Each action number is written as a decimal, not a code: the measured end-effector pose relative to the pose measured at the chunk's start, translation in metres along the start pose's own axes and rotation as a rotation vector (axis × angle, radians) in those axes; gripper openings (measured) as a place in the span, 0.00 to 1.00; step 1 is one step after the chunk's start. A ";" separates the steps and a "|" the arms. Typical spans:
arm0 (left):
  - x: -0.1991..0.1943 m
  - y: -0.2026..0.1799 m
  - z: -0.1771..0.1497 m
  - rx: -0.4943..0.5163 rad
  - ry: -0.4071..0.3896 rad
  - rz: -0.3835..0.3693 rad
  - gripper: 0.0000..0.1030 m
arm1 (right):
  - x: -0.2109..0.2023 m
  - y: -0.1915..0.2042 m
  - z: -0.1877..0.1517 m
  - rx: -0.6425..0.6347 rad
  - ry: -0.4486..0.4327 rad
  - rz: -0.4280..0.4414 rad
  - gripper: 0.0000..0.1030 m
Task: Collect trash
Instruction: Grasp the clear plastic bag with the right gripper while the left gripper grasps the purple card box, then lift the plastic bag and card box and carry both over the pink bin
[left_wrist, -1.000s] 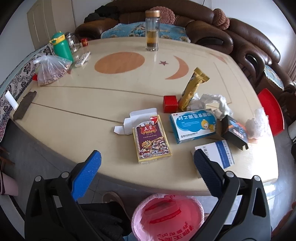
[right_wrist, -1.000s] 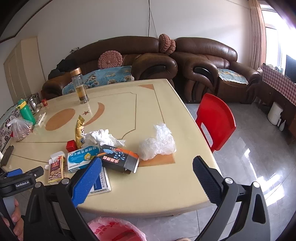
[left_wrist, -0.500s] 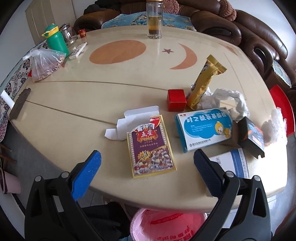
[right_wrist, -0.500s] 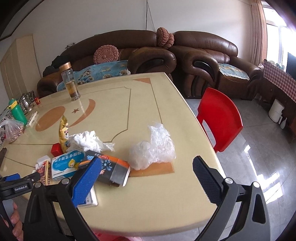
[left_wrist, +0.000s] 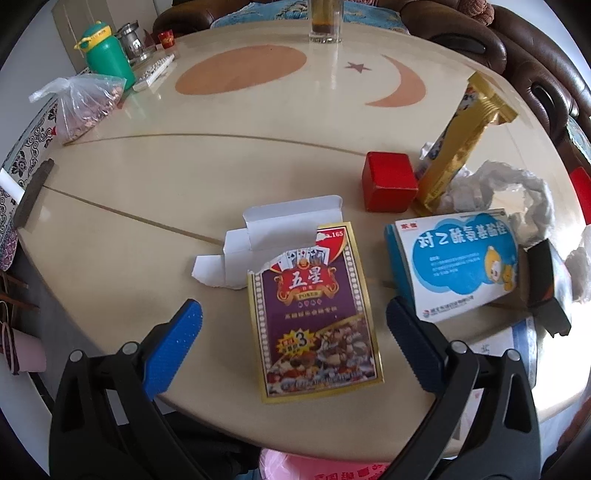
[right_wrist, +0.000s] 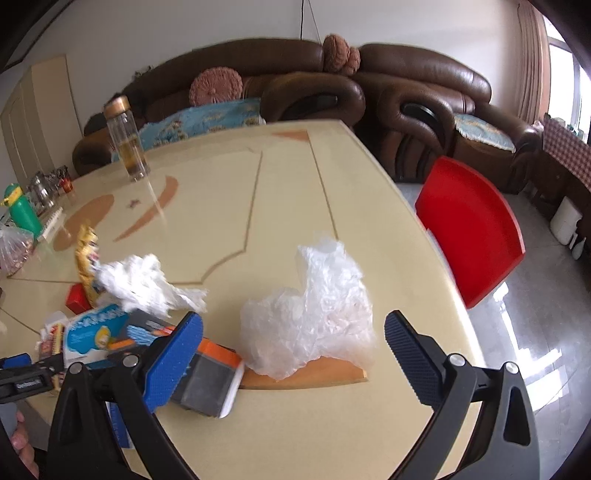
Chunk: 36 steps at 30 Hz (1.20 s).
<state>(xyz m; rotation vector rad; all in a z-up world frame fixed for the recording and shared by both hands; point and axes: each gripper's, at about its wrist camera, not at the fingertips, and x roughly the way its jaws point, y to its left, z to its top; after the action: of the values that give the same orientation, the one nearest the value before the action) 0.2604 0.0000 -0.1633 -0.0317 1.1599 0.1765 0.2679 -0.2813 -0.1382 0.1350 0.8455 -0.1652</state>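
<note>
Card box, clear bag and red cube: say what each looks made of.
Card box: thin glossy printed cardboard, judging by its torn white flap. Clear bag: thin crinkled plastic film, translucent with sharp creases. Red cube: smooth, slightly shiny; plastic or coated card, cannot tell which.

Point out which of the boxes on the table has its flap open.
The purple-and-gold card box, lying flat between the left tongs: its white top flap is folded out and torn. The blue medicine box and red box are closed.
</note>
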 end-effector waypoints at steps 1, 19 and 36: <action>0.002 0.000 0.000 -0.001 0.006 0.002 0.95 | 0.006 -0.002 0.000 0.007 0.010 0.004 0.94; 0.015 0.010 0.006 -0.024 -0.021 -0.049 0.95 | 0.048 -0.014 -0.005 0.042 0.060 -0.001 0.77; 0.007 0.007 0.016 -0.036 0.052 -0.072 0.59 | 0.040 -0.003 -0.014 -0.042 0.041 -0.041 0.22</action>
<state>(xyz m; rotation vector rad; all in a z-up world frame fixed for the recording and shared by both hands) 0.2766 0.0101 -0.1633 -0.1106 1.2056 0.1334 0.2835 -0.2856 -0.1775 0.0823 0.8924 -0.1837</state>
